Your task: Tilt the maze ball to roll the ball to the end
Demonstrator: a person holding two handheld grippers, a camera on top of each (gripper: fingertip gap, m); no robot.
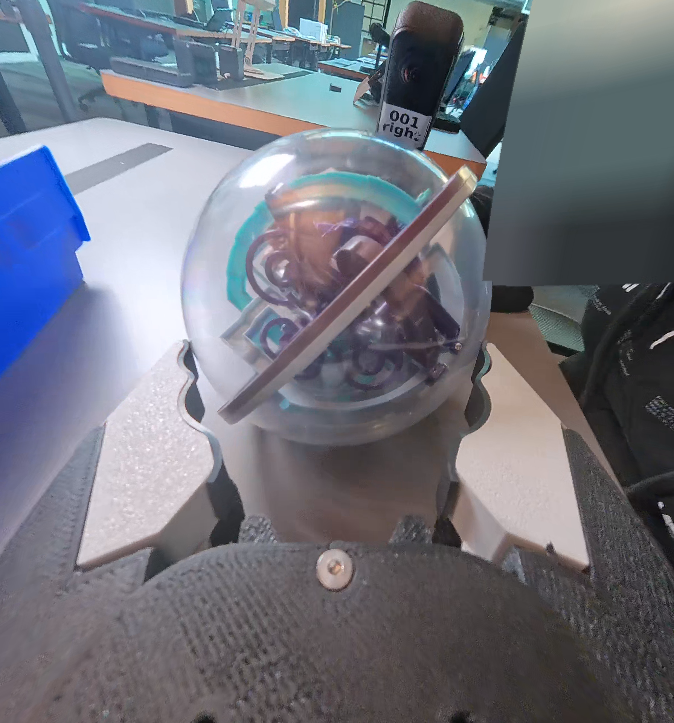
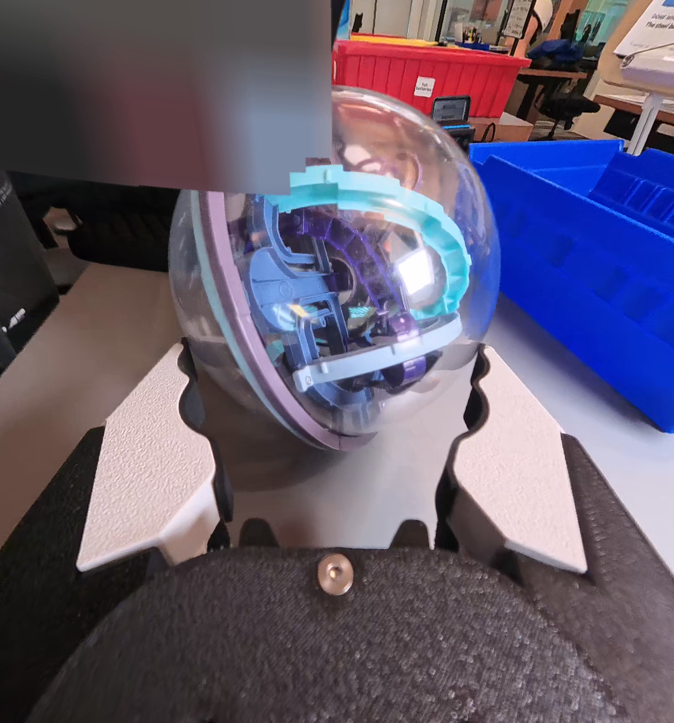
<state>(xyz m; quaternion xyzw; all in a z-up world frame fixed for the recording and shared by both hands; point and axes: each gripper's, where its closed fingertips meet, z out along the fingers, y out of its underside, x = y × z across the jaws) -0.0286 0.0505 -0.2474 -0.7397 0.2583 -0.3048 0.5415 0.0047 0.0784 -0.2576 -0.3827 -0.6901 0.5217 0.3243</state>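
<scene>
Two hand-held grippers are clamped on the maze ball (image 1: pixel 333 289), one from each side. My left hand-held gripper (image 1: pixel 335 375) presses both pads (image 1: pixel 188 375) against the lower flanks of the clear shell; my right hand-held gripper (image 2: pixel 335 375) does the same from the far side. The ball is held up off the table (image 1: pixel 140 203), its seam ring (image 1: pixel 351 297) running steeply aslant.

Doing this step well, as I judge it: tilt slowly, both wrists turning together as one, so the shell does not slide on the smooth pads. Small corrections, then wait for the steel bead to settle.

What each view gives:
- Left view: orange and purple loops inside, and a small bright bead (image 1: pixel 459 345) low on the right, likely the ball itself. The other gripper's camera (image 1: pixel 419 74) shows behind the shell.
- Right view: teal stair track (image 2: pixel 445 234), grey-blue ramps, and a blue bin (image 2: pixel 601 274) just beside. No bead that I can pick out.
</scene>
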